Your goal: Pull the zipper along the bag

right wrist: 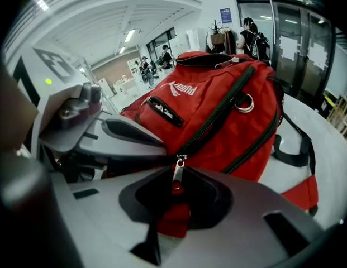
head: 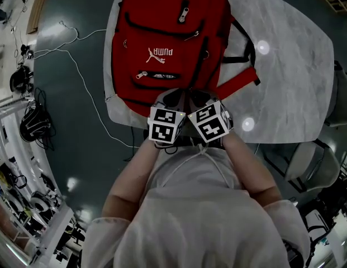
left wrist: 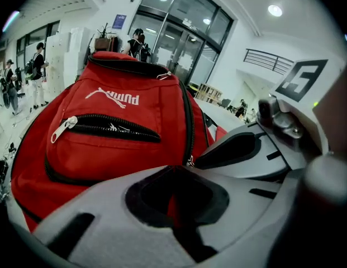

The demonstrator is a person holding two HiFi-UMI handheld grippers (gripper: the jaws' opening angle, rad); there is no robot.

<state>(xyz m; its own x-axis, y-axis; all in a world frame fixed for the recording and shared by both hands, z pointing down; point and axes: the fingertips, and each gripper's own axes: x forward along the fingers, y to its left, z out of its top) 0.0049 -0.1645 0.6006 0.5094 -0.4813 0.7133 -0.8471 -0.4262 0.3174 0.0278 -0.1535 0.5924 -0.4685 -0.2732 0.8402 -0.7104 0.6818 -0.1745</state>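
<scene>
A red backpack (head: 167,43) lies flat on a pale marble table (head: 290,66), its bottom end toward me. Both grippers meet side by side at that near end. My left gripper (head: 172,97) is shut, with a fold of the bag's red fabric (left wrist: 172,202) pinched between its jaws. My right gripper (head: 198,96) is shut on the metal zipper pull (right wrist: 177,171) and its red tab, at the near end of the black main zipper (right wrist: 218,113) that runs up the bag's side. In the right gripper view the left gripper (right wrist: 128,133) sits just to the left, touching the bag.
The front pocket zipper (left wrist: 64,128) has its pull at the left end. Black shoulder straps (head: 243,57) spill onto the table at the right. White cables (head: 78,54) trail across the floor at the left, a chair (head: 313,161) stands at the right. People (left wrist: 36,66) stand far behind.
</scene>
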